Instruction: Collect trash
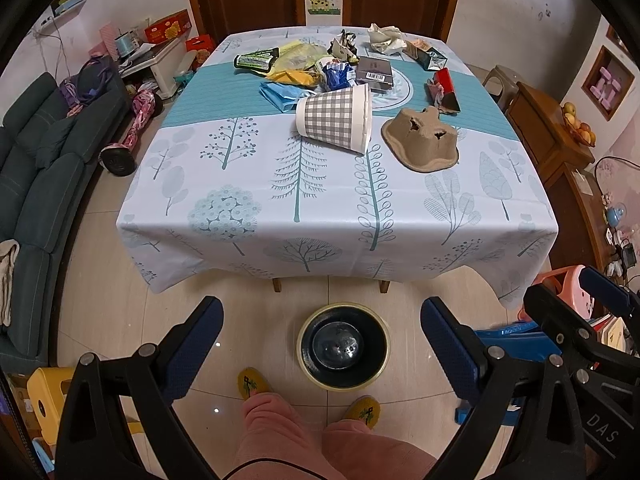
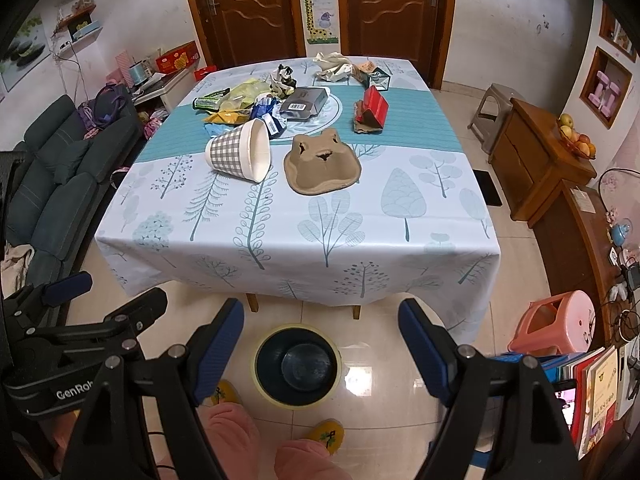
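Trash lies on the far half of a table (image 1: 320,200) with a tree-print cloth: a checked paper cup (image 1: 334,118) (image 2: 240,154) on its side, a brown pulp cup tray (image 1: 420,140) (image 2: 322,162), a red carton (image 1: 444,82) (image 2: 374,112), a dark box (image 1: 374,74), crumpled paper (image 1: 384,38) and a heap of wrappers (image 1: 296,64). A dark bin (image 1: 343,346) (image 2: 297,364) stands on the floor before the table. My left gripper (image 1: 322,344) and right gripper (image 2: 320,344) are both open and empty, held above the bin, well short of the trash.
A dark sofa (image 1: 44,168) is at the left, a wooden cabinet (image 2: 540,168) with fruit and a pink stool (image 2: 560,320) at the right. A yellow stool (image 1: 48,396) is at bottom left. The person's legs and yellow slippers (image 1: 252,384) stand beside the bin.
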`<state>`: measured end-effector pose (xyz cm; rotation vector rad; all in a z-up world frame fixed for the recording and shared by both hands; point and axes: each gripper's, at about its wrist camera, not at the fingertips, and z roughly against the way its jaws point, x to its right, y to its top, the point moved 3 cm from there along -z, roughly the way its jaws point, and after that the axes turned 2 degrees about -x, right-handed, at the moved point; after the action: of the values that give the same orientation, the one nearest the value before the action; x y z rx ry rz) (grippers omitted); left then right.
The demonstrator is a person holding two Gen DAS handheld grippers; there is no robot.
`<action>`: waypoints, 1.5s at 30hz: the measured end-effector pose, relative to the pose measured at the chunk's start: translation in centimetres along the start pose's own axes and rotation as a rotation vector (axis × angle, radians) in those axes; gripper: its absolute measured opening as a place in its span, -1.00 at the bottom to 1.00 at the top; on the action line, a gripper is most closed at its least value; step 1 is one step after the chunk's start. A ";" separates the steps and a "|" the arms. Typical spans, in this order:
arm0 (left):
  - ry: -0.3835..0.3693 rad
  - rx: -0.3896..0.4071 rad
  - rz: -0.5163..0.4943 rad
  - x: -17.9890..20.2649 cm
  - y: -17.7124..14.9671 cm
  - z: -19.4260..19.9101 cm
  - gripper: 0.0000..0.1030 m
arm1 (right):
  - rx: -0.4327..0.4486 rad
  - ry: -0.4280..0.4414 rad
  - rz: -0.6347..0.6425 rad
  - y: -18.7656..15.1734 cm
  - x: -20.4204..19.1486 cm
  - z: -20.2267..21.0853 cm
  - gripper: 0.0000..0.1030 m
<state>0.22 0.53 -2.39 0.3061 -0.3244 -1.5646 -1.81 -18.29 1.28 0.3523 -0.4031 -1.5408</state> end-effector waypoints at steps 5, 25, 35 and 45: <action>0.000 -0.001 0.001 0.0 0.0 0.1 0.91 | -0.001 0.002 0.000 0.0 0.2 0.1 0.55; 0.028 0.050 -0.020 0.5 1.0 2.6 0.91 | 0.058 0.033 -0.023 1.3 0.0 1.8 0.55; 0.062 0.085 -0.048 0.3 3.0 4.2 0.91 | 0.106 0.068 -0.034 2.5 0.1 2.7 0.55; 0.111 0.209 -0.142 0.4 7.6 6.9 0.91 | 0.208 0.114 -0.078 5.8 0.5 3.8 0.55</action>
<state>4.50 0.07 6.88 0.5875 -0.3874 -1.6479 1.58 -18.60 7.31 0.6209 -0.4657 -1.5498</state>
